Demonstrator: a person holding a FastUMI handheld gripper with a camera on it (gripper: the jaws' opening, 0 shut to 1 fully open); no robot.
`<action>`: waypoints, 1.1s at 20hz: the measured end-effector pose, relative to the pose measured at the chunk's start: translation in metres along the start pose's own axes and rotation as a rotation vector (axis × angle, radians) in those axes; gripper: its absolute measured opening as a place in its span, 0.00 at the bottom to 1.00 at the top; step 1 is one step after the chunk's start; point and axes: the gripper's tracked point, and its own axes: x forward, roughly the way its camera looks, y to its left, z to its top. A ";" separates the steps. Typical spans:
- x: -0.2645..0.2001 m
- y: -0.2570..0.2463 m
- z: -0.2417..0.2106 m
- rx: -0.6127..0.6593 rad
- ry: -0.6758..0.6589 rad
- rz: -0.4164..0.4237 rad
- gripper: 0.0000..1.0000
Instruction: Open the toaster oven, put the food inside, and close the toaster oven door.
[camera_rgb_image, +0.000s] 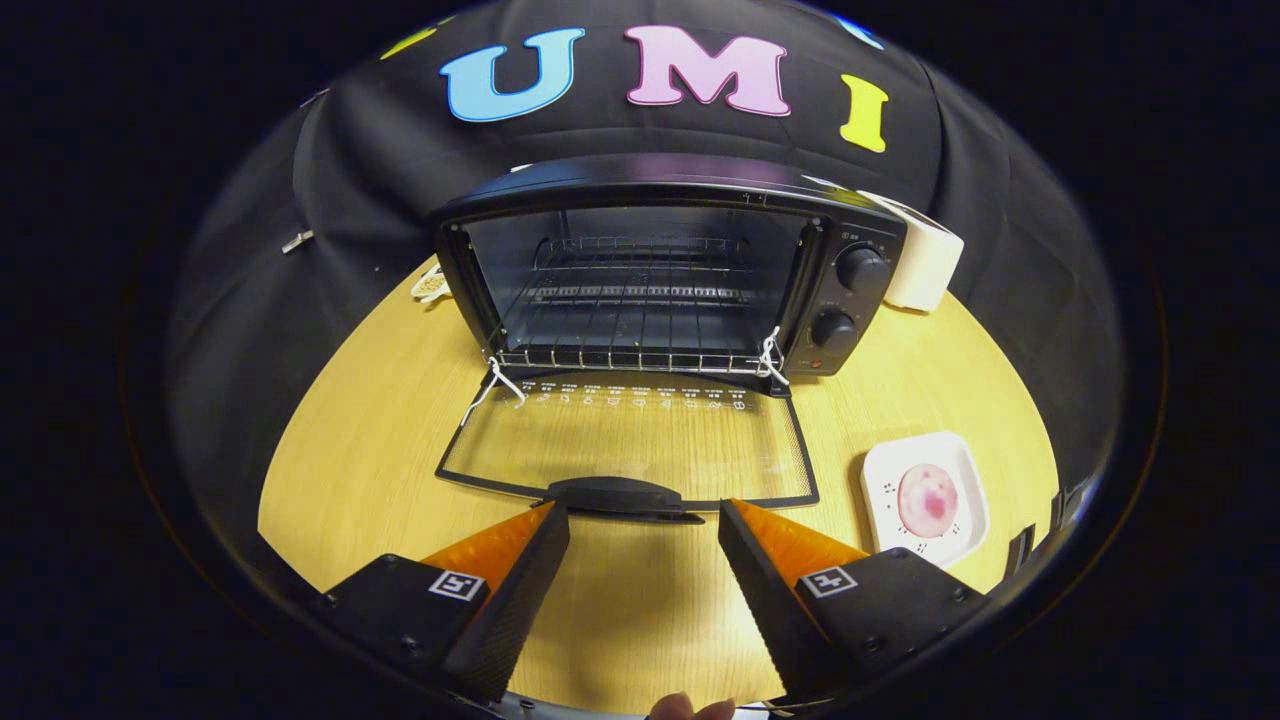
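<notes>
A black toaster oven (660, 270) stands on the wooden table with its glass door (630, 440) folded down flat toward me. The wire rack (630, 330) inside is bare. The door's handle (620, 497) lies just ahead of my gripper (640, 515), level with the gap between the fingertips and touching neither. The gripper is open and holds nothing. A round pink piece of food (927, 500) rests on a small white square plate (885, 480), to the right of the door and beside my right finger (770, 560).
A white box-shaped object (925, 265) sits behind the oven's right side, near the two knobs (860, 268). A small pale object (432, 285) lies behind the oven's left side. A fingertip of a person's hand (690, 708) shows beneath the gripper.
</notes>
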 end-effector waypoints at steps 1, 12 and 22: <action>-0.005 -0.002 0.000 -0.007 0.007 0.016 0.99; -0.062 -0.123 -0.014 -0.065 0.162 0.116 0.98; -0.057 -0.264 -0.018 -0.019 0.326 0.104 0.98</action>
